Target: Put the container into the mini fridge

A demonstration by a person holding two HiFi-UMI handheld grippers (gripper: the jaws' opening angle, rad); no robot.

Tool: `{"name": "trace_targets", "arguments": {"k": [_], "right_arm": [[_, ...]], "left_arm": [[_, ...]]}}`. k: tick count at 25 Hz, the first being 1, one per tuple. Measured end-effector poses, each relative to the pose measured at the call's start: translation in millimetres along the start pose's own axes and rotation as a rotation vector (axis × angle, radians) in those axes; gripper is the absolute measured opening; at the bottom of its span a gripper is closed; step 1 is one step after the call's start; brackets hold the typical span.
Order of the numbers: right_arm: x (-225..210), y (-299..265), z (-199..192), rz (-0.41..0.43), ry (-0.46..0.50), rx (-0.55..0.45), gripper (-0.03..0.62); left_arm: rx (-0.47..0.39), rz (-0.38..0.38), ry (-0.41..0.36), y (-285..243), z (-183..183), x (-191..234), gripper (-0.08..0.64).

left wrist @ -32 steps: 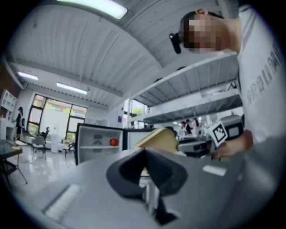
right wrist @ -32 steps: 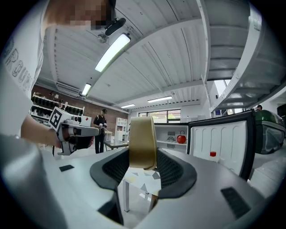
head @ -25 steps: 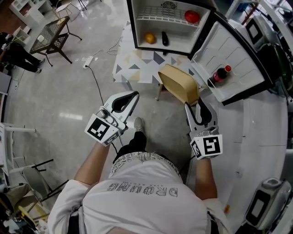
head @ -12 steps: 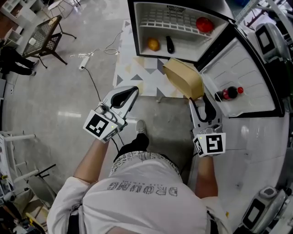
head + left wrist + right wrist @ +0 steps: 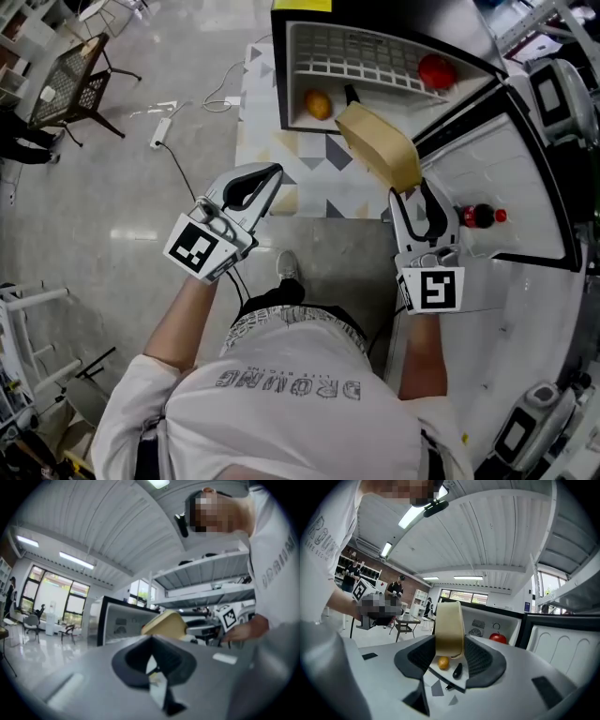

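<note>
1. Since a second ago, the tan container (image 5: 380, 145) has travelled from above the bare floor to the mouth of the open mini fridge (image 5: 278, 66), and both grippers have advanced with it.
2. It hangs in the air, tilted on edge. Its far end is at the front of the lower compartment, close to an orange fruit (image 5: 319, 103) and a dark object (image 5: 350, 94).
3. The right gripper (image 5: 412, 192) clamps the container's near end, with a pad pressing on either side.
4. The left gripper (image 5: 274, 172) hovers well to the left over a patterned surface (image 5: 267, 141), its jaw tips together on nothing.
5. A red fruit (image 5: 437, 71) lies on the wire shelf (image 5: 366, 61), and a bottle (image 5: 478, 216) stands in the open door (image 5: 506, 169).
</note>
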State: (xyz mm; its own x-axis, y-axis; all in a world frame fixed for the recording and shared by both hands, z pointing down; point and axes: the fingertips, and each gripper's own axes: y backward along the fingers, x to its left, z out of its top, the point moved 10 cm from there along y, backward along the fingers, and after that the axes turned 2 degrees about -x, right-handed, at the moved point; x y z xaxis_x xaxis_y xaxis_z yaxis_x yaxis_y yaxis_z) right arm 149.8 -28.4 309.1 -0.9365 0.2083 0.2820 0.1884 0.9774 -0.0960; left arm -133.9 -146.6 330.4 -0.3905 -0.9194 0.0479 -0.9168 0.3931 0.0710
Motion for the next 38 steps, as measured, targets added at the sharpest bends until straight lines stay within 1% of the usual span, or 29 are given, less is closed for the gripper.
{"name": "trace_targets", "arguments": {"k": [8,12,15,17,19,23,25,33,38], "right_arm": [[-11.9,-52.3,21.0,-0.034,0.129,-0.005,0.189],[-20.6,-75.3,25.2,-0.033,0.179,-0.012,0.189],[-28.9,-90.5,29.0,-0.029,0.242,-0.015,0.189],[-33.4,-100.2,32.3,-0.021,0.293,-0.023,0.189],[-38.4,-109.7,33.5,-0.008,0.349,-0.026,0.189],[-51.1,-129.0,28.8,0.027,0.483,-0.002,0.189],[-57.8,-136.8,25.8,0.036,0.531,-0.001,0.189],[-83.6,-160.8,5.7,0.052,0.647,-0.014,0.189],[-91.3,-173.7,-5.2,0.020,0.717,-0.021,0.189]], "left_arm": [[-0.018,-0.029,-0.008,-20.5,1.9,42.2,0.006],[-0.025,-0.018,0.003,-25.5,-2.7,57.4,0.006],[-0.028,-0.007,0.013,-27.9,-4.5,64.0,0.006],[-0.022,-0.002,0.006,-28.8,-6.8,67.3,0.006],[-0.015,0.004,-0.007,-30.4,-9.7,69.4,0.006],[-0.026,0.036,-0.009,-41.5,-9.4,68.5,0.006],[-0.025,0.049,-0.019,-49.4,-8.8,68.0,0.006],[-0.021,0.109,-0.035,-83.1,-6.9,59.3,0.006],[-0.022,0.136,-0.043,-98.9,-9.0,52.8,0.006]]}}
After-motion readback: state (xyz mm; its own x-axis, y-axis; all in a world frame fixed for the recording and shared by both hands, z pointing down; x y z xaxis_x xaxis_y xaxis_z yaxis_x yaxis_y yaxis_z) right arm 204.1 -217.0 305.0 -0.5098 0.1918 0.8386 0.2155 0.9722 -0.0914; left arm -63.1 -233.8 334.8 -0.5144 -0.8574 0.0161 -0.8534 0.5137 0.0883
